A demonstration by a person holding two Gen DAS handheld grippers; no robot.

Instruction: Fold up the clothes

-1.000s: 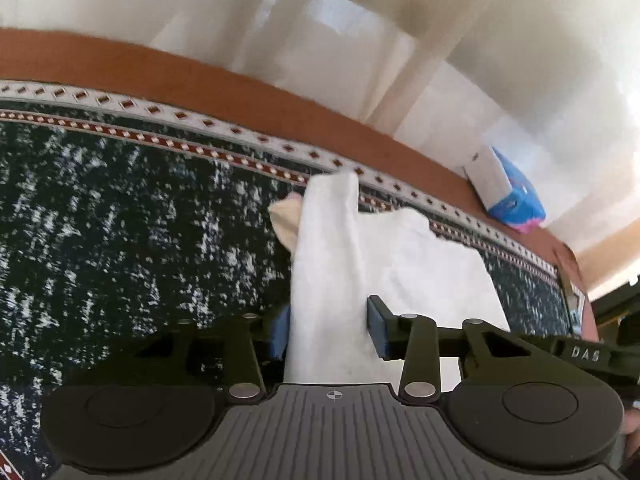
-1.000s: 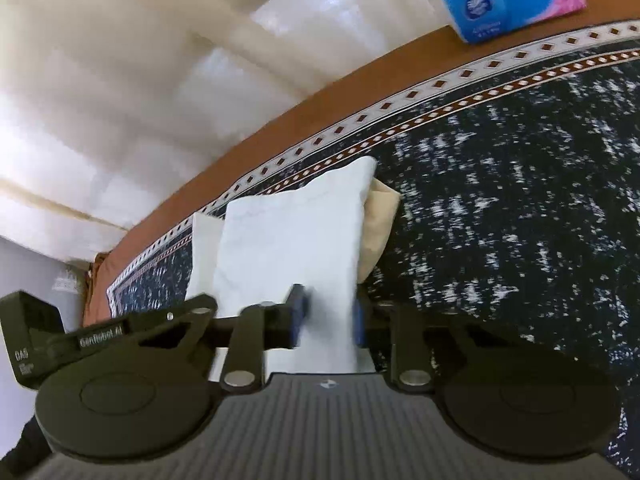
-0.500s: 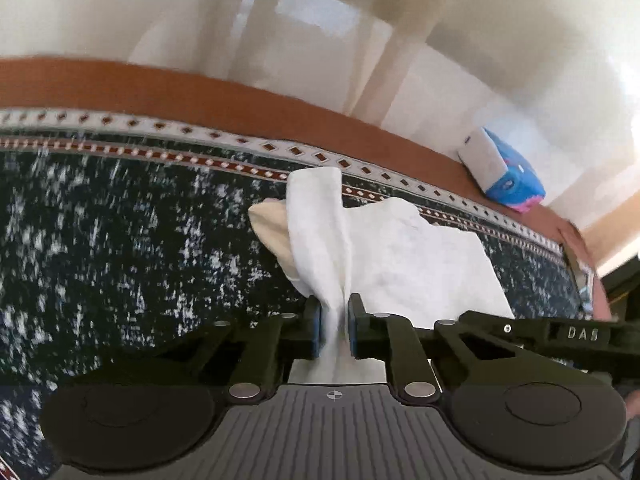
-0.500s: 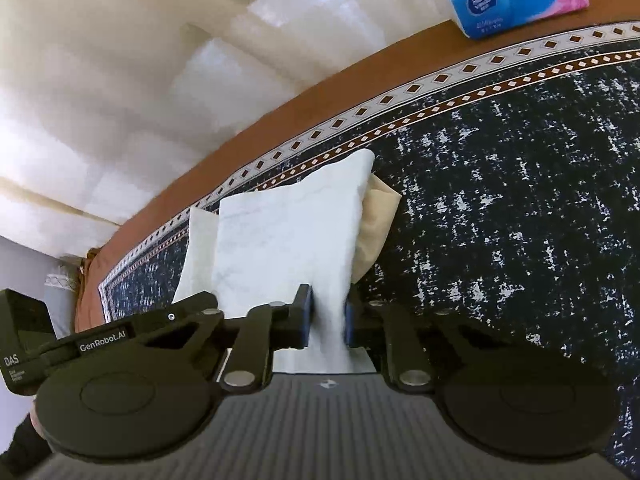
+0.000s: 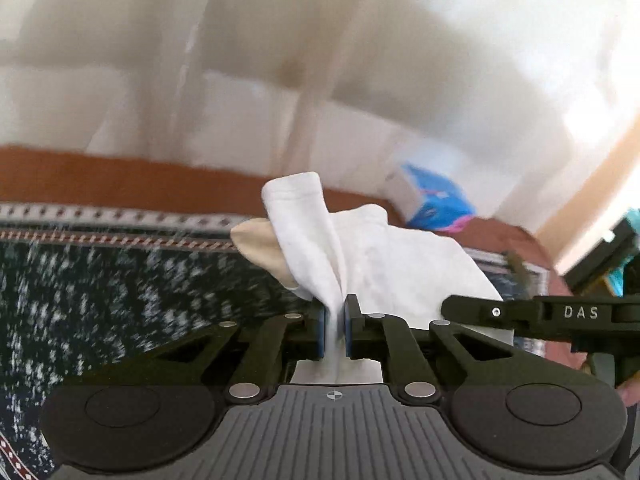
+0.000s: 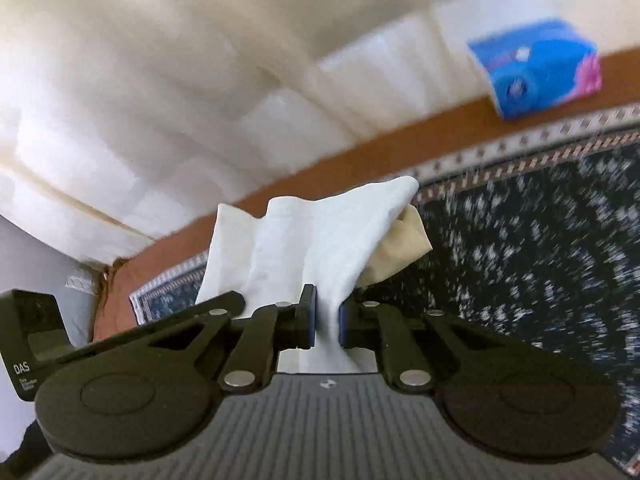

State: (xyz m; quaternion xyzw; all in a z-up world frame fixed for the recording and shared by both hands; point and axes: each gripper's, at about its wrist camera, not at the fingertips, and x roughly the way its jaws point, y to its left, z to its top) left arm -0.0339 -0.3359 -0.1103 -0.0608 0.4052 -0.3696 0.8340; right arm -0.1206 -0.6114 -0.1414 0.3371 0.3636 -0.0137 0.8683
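A white folded garment (image 5: 384, 256) with a beige part (image 5: 260, 244) under its left edge is lifted off the dark speckled cloth (image 5: 120, 292). My left gripper (image 5: 334, 320) is shut on its near left edge. In the right wrist view my right gripper (image 6: 328, 316) is shut on the white garment (image 6: 320, 236) at its near right edge, with the beige part (image 6: 400, 252) hanging to the right. The other gripper's black arm (image 5: 540, 316) shows at the right of the left wrist view.
A blue tissue pack (image 6: 536, 68) lies at the far edge on the brown border (image 6: 440, 132); it also shows in the left wrist view (image 5: 432, 200). White curtains (image 6: 200, 60) hang behind. The patterned trim (image 5: 100, 220) runs along the cloth's far side.
Both grippers closed on the garment's near edge, then lifted it; the cloth now bunches between the jaws and rises off the surface. The views are blurred by motion.
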